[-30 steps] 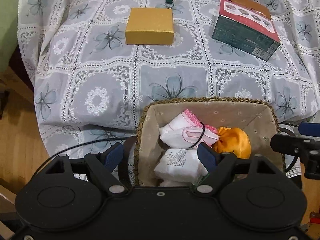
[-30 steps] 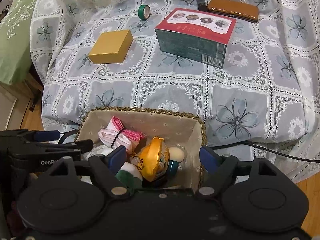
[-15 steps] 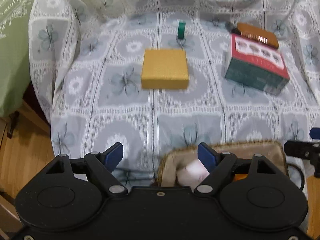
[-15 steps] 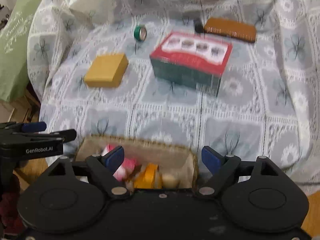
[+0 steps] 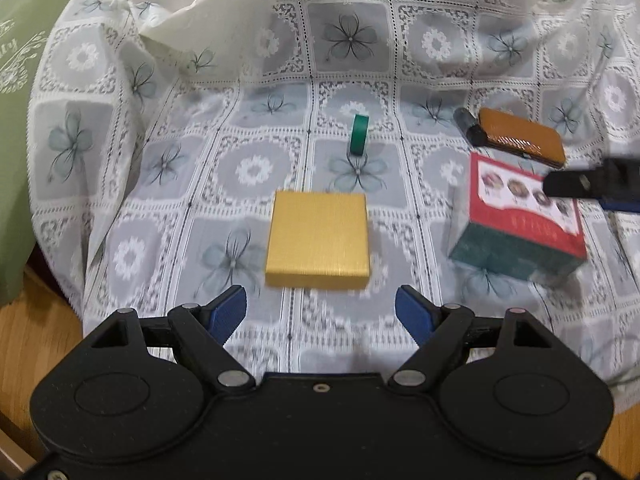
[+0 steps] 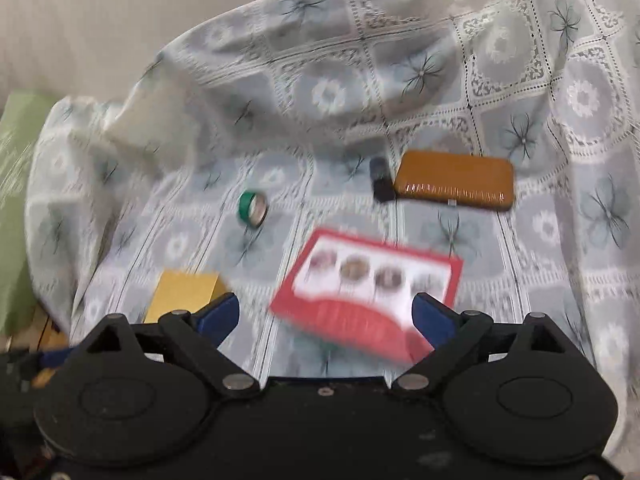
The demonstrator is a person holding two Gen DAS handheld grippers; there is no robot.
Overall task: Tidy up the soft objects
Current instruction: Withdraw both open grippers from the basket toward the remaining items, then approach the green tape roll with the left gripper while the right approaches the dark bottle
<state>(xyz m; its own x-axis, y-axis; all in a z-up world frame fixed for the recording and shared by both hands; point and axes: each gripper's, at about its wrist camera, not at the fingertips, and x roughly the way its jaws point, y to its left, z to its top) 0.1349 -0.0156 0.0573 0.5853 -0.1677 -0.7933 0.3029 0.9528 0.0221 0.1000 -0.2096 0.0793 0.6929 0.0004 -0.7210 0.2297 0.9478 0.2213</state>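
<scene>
Centrally, a lace tablecloth [image 5: 256, 168] with grey floral squares drapes over the work surface and rises in folds at the back; wooden floor [image 5: 36, 332] shows at lower left, and a green cushion [image 5: 16, 128] lies at the left edge. Five items rest on the cloth, one of each: a flat gold box [image 5: 318, 240] in the middle, a green tape roll [image 5: 359, 135] standing on edge behind it, a red-and-green printed carton [image 5: 520, 224] to the right, and behind that a brown case [image 6: 454, 180] with a small dark object [image 6: 380, 180] just beside its left end. Neither view shows the soft objects or any container for them. Left gripper [image 5: 320, 312]: blue fingers spread, nothing between them, hanging just before the gold box. Right gripper [image 6: 326, 314]: jaws wide and just opened further, empty, over the carton's near edge; its dark tip crosses the carton in the left view. Right view is motion-blurred.
</scene>
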